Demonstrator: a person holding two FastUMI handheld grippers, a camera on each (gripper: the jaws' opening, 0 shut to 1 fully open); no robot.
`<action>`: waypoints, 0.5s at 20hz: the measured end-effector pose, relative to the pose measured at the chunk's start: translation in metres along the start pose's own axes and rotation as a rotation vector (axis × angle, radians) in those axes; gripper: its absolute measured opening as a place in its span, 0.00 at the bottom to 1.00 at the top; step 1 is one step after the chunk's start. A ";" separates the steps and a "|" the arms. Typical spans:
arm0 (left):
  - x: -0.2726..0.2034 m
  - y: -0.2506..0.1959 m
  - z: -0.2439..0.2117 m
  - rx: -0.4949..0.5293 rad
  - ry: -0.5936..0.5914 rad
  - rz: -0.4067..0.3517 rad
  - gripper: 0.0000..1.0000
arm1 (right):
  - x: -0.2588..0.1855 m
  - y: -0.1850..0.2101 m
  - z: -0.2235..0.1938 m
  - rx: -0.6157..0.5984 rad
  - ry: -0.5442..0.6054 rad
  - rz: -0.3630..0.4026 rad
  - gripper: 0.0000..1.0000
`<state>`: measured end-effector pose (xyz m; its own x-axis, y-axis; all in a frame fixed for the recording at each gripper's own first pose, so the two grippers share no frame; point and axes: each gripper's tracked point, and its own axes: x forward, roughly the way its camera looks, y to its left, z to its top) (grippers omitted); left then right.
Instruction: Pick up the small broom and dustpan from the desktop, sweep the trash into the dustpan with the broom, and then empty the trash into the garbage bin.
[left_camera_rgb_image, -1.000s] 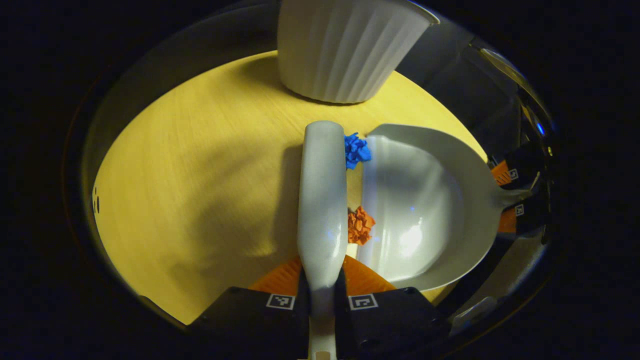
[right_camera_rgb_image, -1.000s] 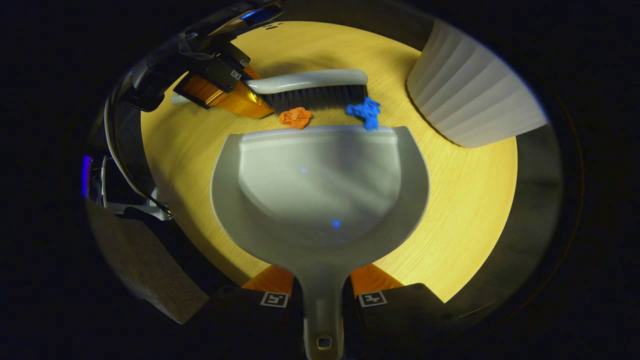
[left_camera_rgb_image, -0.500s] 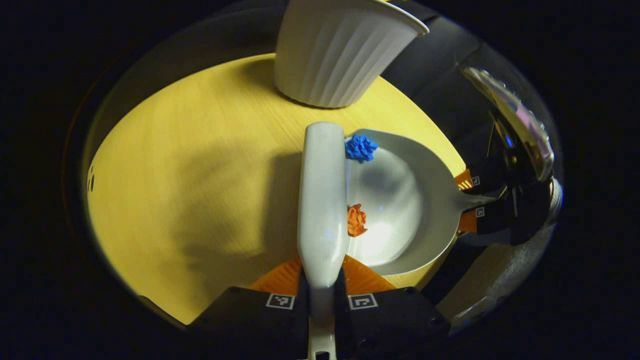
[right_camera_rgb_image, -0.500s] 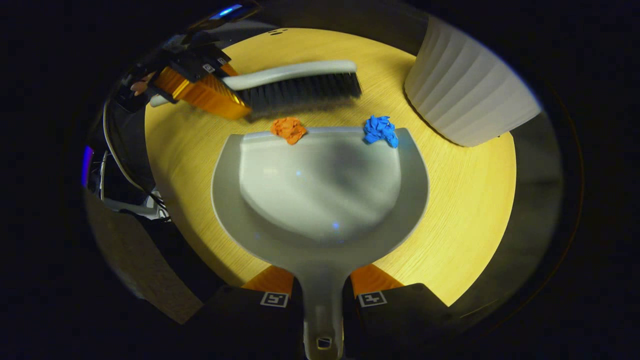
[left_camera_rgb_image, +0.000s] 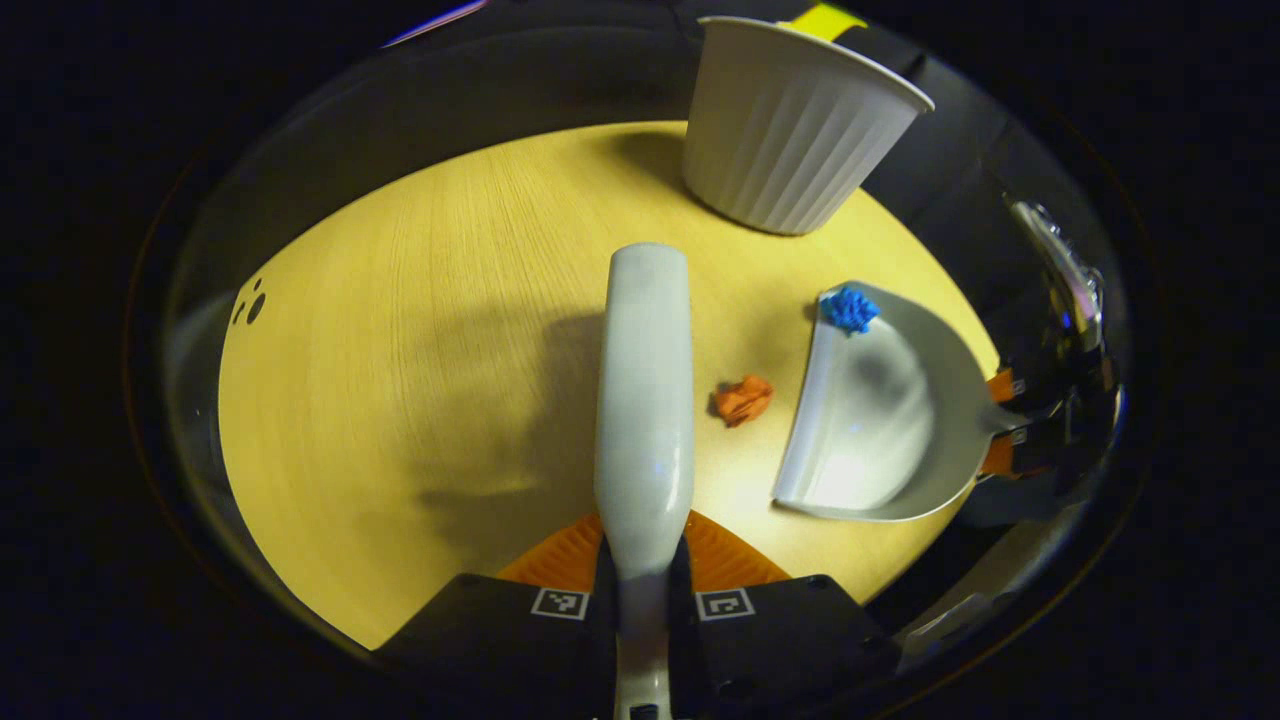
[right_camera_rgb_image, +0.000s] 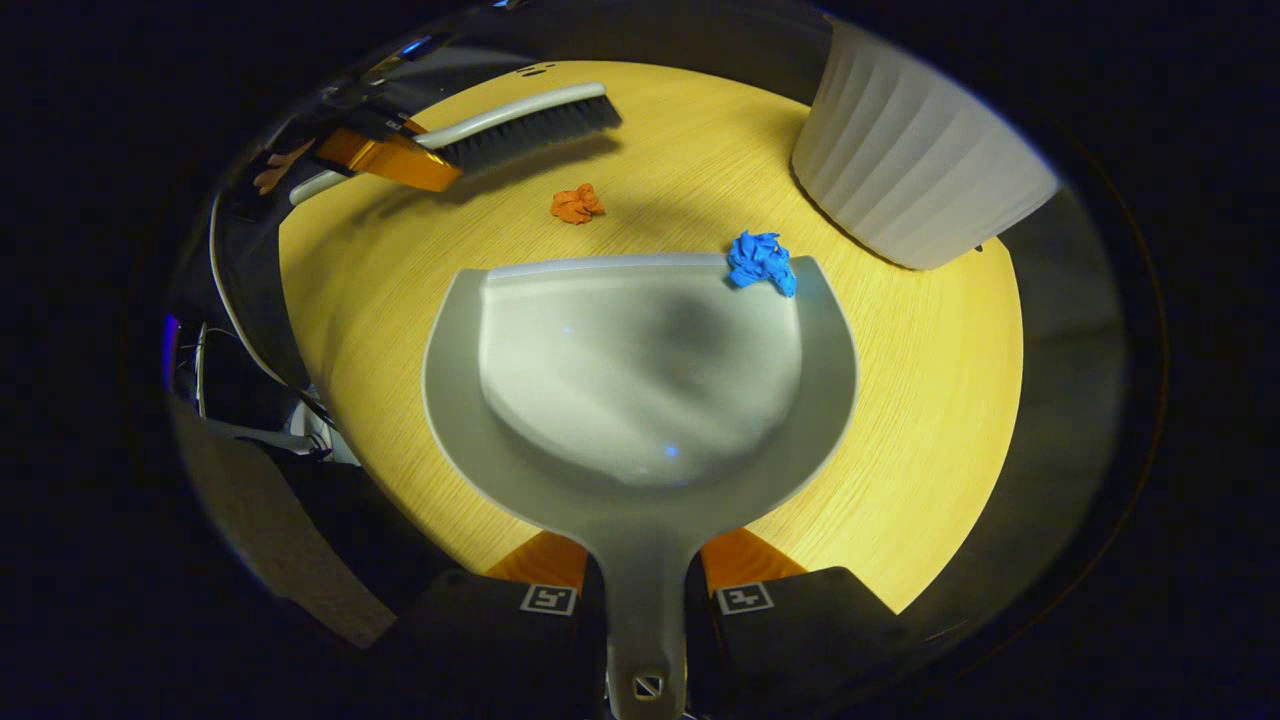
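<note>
Left gripper (left_camera_rgb_image: 643, 580) clamped on the broom (left_camera_rgb_image: 645, 390) handle, head raised toward 12 o'clock. Right gripper (right_camera_rgb_image: 645, 590) clamped on the dustpan (right_camera_rgb_image: 640, 390) handle. Blue scrap (right_camera_rgb_image: 762, 262) sits on the pan's lip at 1 o'clock; orange scrap (right_camera_rgb_image: 576, 204) lies loose on the desktop (right_camera_rgb_image: 930, 400) at 11 o'clock, apart from the pan. Garbage bin (right_camera_rgb_image: 915, 165) at 2 o'clock. Sweeping half done; emptying remains.

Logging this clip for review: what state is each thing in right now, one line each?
Broom: held in the left hand-held gripper, off the scraps.
Dustpan: held in the right hand-held gripper.
Blue scrap: on the dustpan's front lip.
Orange scrap: loose on the table, outside the dustpan.
White bin: upright.
</note>
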<state>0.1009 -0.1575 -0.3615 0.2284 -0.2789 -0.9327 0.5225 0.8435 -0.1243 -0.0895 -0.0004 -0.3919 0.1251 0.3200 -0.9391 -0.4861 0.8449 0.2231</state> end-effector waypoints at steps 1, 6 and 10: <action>0.004 -0.006 -0.003 0.015 0.019 -0.006 0.25 | 0.001 0.000 0.001 0.008 0.001 0.000 0.35; 0.016 -0.047 -0.007 0.058 0.060 -0.088 0.25 | 0.002 0.002 -0.001 0.027 0.018 0.009 0.36; 0.003 -0.092 -0.019 0.089 0.109 -0.231 0.25 | 0.003 0.001 -0.003 0.012 0.014 0.004 0.36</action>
<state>0.0381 -0.2269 -0.3595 0.0072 -0.4042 -0.9147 0.6221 0.7179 -0.3123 -0.0921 0.0005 -0.3955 0.1113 0.3177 -0.9417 -0.4760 0.8488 0.2301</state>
